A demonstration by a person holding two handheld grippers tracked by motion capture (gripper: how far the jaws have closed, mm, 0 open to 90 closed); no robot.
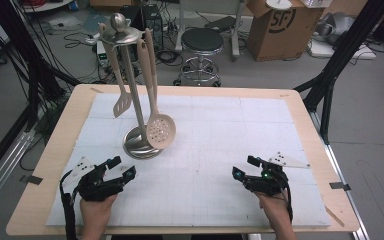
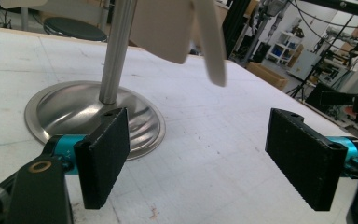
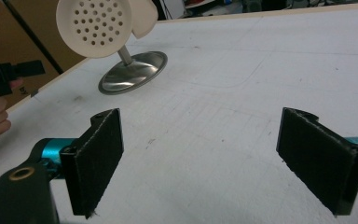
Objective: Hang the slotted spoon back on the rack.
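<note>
A steel utensil stand (image 1: 139,142) with a round base (image 2: 79,114) rises at the table's left middle. From its top hang a beige slotted turner (image 1: 122,104) and a beige perforated skimmer (image 1: 160,131); the skimmer's holed head (image 3: 97,25) hangs above the base (image 3: 133,72). My left gripper (image 1: 121,168) rests open near the front left, just short of the base, nothing between its pads (image 2: 105,156). My right gripper (image 1: 245,167) is open at the front right over bare board, its pads (image 3: 93,161) empty.
A white mat (image 1: 220,130) covers the wooden table (image 1: 55,150). Behind the table stand a black stool (image 1: 201,42) and a cardboard box (image 1: 280,27). Cables litter the floor at back left. Black frame legs (image 1: 330,75) rise beside the right edge.
</note>
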